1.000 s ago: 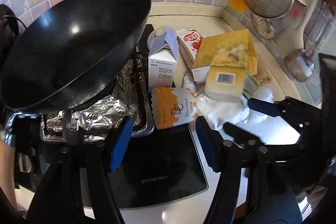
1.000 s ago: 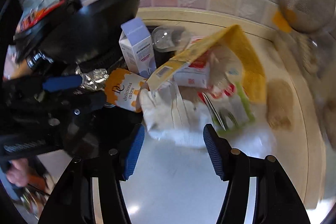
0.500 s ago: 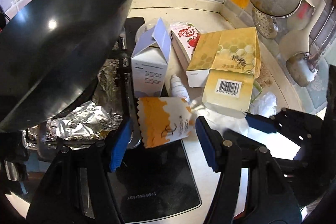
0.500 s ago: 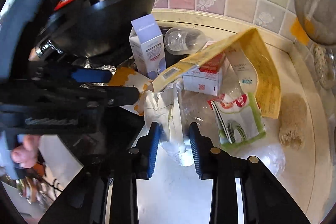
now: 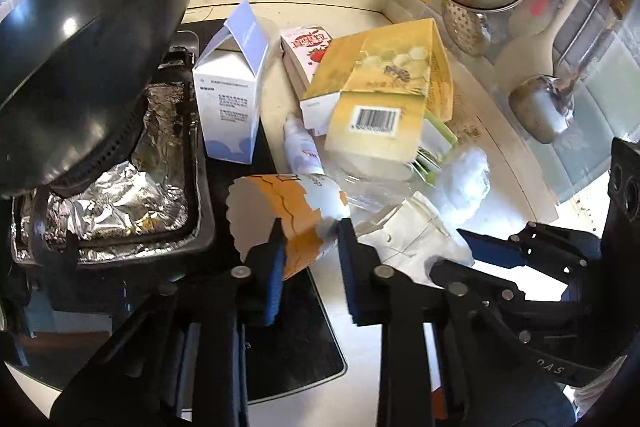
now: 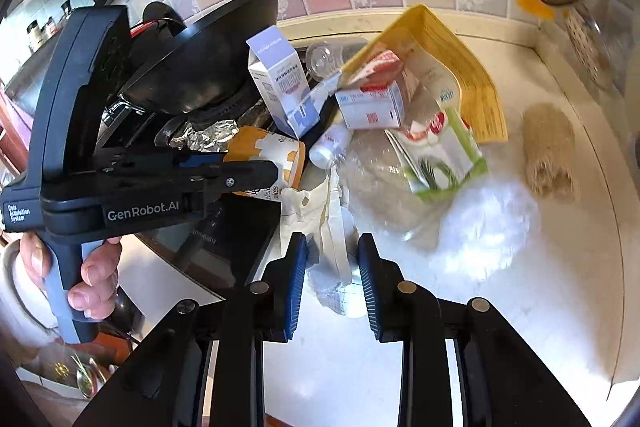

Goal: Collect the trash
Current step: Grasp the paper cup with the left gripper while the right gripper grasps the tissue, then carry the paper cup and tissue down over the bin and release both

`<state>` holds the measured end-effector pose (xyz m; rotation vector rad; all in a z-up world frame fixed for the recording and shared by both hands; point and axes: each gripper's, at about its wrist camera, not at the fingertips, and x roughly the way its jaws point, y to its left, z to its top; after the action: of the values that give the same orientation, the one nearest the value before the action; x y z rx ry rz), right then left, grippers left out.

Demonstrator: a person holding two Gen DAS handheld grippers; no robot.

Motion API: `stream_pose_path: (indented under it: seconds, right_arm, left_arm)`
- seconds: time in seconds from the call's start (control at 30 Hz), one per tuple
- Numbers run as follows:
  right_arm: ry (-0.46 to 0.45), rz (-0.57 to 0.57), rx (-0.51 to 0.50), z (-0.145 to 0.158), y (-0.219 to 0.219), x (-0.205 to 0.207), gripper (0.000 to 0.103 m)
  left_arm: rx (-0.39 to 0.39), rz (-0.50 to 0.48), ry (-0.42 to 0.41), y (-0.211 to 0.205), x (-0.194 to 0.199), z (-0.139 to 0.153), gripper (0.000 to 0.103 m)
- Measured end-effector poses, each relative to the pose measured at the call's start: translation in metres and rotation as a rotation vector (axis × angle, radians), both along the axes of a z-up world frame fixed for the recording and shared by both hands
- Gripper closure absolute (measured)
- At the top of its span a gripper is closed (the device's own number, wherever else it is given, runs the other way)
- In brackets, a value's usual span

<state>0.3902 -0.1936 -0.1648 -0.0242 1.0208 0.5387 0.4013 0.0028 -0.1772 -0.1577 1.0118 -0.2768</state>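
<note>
- Step in hand: you are gripping two pieces of trash at once, at the near edge of a pile on the desk (image 6: 520,307) beside the stove.
- Left tongs (image 5: 310,247): narrowed onto the orange-and-white cake wrapper (image 5: 276,215). The pads look to be pinching its near edge, so I judge it clamped, though contact on the right pad is blurred.
- Right tongs (image 6: 332,279): closed most of the way on a crumpled white paper bag (image 6: 332,227) that stands between the pads and appears held.
- Where the trash lies: the pile sits on the desk between the black wok (image 5: 88,59) and the tiled corner, with the wrapper overlapping the edge of the black cooktop (image 5: 296,339).
- Count, as far as the views allow:
  - one lilac-topped milk carton (image 5: 230,95), upright;
  - one strawberry-print carton (image 5: 308,47), lying down;
  - one yellow honeycomb-print box (image 5: 384,99), tipped over the others;
  - one green-and-white packet (image 6: 440,155);
  - one small white bottle (image 5: 300,151);
  - one clear plastic bottle (image 6: 328,55) at the back;
  - some clear plastic film (image 6: 480,223).
- Next move, as a judgement: lift both pieces clear without dragging the film or toppling the upright carton, then carry them to a bin, which is not in view.
</note>
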Motion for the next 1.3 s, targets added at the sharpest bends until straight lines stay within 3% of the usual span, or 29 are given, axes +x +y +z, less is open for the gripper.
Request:
stream_pose_path:
  seconds: [0.03, 0.07, 0.33, 0.57, 1.0, 1.3]
  right_arm:
    - [0.003, -0.005, 0.007, 0.000, -0.001, -0.002, 0.078]
    - [0.003, -0.011, 0.010, 0.001, 0.001, -0.004, 0.078]
    - [-0.013, -0.061, 0.024, 0.013, 0.003, -0.033, 0.078]
    - [-0.029, -0.112, 0.023, 0.032, 0.006, -0.073, 0.078]
    - [-0.073, -0.211, -0.050, 0.068, 0.035, -0.206, 0.078]
    - [-0.038, -0.299, -0.076, 0.053, 0.045, -0.301, 0.078]
  left_arm:
    - [-0.007, -0.004, -0.001, -0.001, -0.001, 0.000, 0.092]
    - [-0.010, -0.002, -0.001, -0.001, -0.003, 0.001, 0.103]
    - [0.010, 0.005, -0.034, 0.005, -0.034, 0.018, 0.103]
    - [0.029, -0.035, -0.057, 0.009, -0.087, 0.043, 0.103]
    - [0.040, -0.152, -0.077, 0.019, -0.222, 0.072, 0.103]
    - [0.067, -0.237, -0.055, 0.027, -0.301, 0.056, 0.103]
